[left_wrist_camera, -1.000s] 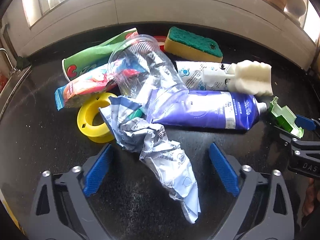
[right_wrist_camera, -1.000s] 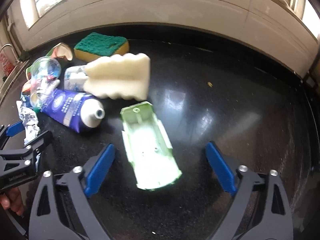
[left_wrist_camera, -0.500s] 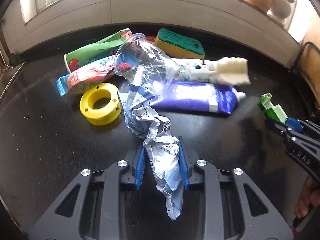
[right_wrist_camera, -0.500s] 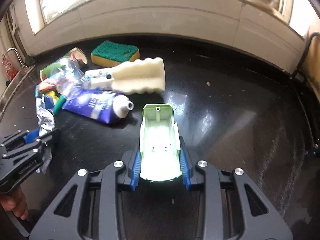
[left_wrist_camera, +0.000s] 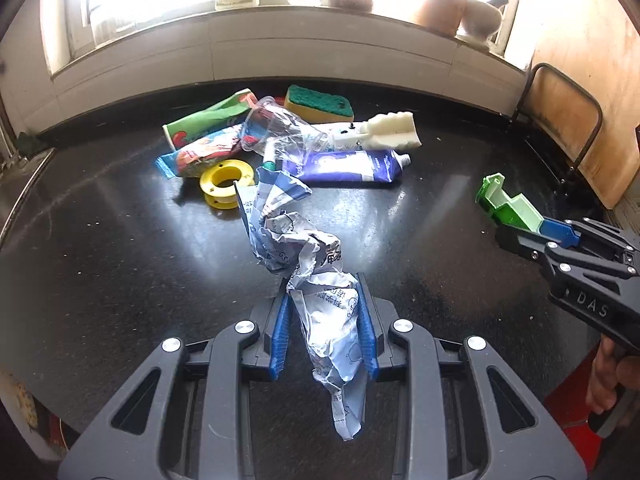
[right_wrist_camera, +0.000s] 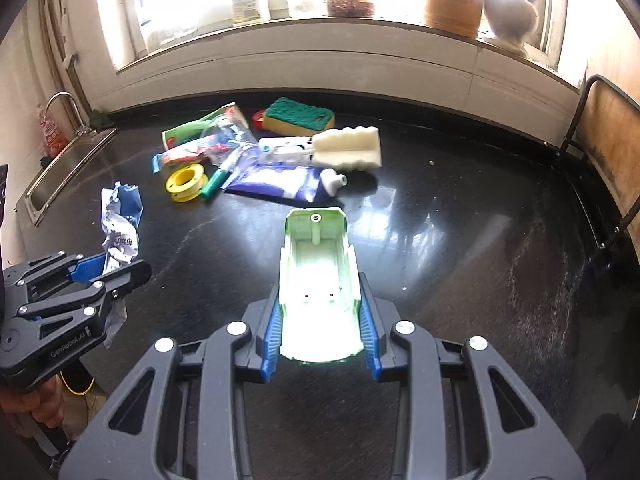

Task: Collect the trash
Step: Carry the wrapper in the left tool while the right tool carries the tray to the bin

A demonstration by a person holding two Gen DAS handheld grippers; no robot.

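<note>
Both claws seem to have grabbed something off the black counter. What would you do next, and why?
Probably carry both away toward a bin, though none shows here. The left gripper is shut on the crumpled wrapper, and the right gripper is shut on the green plastic shell; both look raised off the counter, apart from the pile round the purple tube.

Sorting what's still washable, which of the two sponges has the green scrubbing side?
The yellow sponge at the back near the wall; its top is green, while the white ridged sponge beside it is plain pale foam.
</note>
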